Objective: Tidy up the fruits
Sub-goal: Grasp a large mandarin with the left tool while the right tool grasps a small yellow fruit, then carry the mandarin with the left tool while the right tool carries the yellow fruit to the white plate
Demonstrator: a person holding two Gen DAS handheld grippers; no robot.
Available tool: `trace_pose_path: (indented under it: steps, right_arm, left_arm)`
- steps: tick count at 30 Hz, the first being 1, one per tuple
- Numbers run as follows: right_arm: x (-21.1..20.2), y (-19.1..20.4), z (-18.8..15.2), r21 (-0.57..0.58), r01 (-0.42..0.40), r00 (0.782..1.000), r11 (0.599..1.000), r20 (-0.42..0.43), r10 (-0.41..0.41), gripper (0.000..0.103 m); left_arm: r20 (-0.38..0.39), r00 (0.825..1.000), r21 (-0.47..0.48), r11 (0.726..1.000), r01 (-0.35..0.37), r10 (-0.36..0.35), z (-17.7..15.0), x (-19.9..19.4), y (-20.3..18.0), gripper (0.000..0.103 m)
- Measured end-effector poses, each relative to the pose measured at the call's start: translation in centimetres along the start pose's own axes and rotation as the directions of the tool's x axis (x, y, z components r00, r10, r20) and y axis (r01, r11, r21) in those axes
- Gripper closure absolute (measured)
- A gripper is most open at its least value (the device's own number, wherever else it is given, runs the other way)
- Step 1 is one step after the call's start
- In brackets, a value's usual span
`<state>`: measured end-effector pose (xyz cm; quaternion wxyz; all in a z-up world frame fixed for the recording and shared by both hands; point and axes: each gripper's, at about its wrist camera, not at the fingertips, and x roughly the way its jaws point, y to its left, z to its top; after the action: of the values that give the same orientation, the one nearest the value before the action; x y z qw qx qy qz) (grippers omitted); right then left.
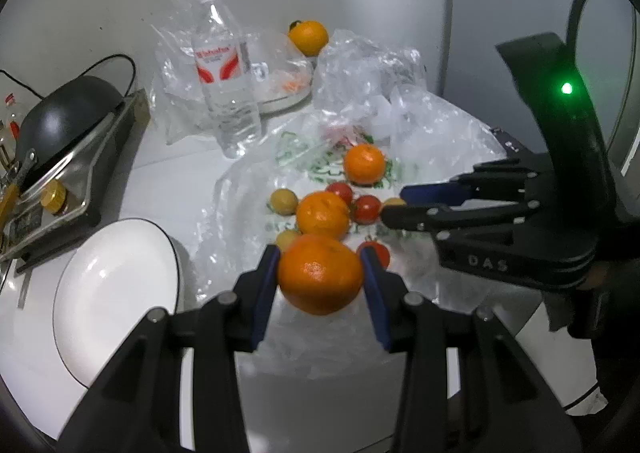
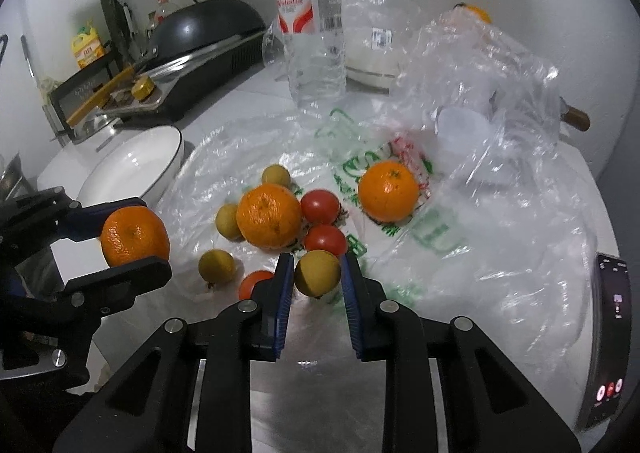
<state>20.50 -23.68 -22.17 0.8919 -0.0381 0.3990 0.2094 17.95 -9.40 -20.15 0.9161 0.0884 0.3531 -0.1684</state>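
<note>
My left gripper (image 1: 320, 273) is shut on an orange (image 1: 320, 274), held a little above the plastic; the right wrist view shows the same gripper (image 2: 130, 233) and orange (image 2: 134, 231) at the left. My right gripper (image 2: 317, 273) is shut on a small yellow-green fruit (image 2: 317, 272); from the left wrist view this gripper (image 1: 390, 205) reaches in from the right. On the printed plastic bag (image 2: 400, 229) lie two more oranges (image 2: 269, 215) (image 2: 388, 191), red tomatoes (image 2: 320, 206) and other small yellow-green fruits (image 2: 216, 266). A white bowl (image 1: 116, 305) stands at the left.
A water bottle (image 2: 316, 37) stands behind the fruit, with crumpled clear bags (image 2: 472, 65) and a white dish (image 1: 288, 93) bearing another orange (image 1: 308, 37). A black pan on a cooker (image 2: 200, 41) is at the back left. A phone (image 2: 610, 333) lies at the right edge.
</note>
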Motion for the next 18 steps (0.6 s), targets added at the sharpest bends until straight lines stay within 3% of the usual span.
trace_pose_path:
  steps: [18]
  right_arm:
    - [-2.6,4.6,3.1,-0.077,0.002,0.995,0.997,0.095,0.006,0.077]
  left_arm:
    - [0.095,0.992,-0.068,0.995,-0.075,0.081,0.1,-4.1,5.3,0.061]
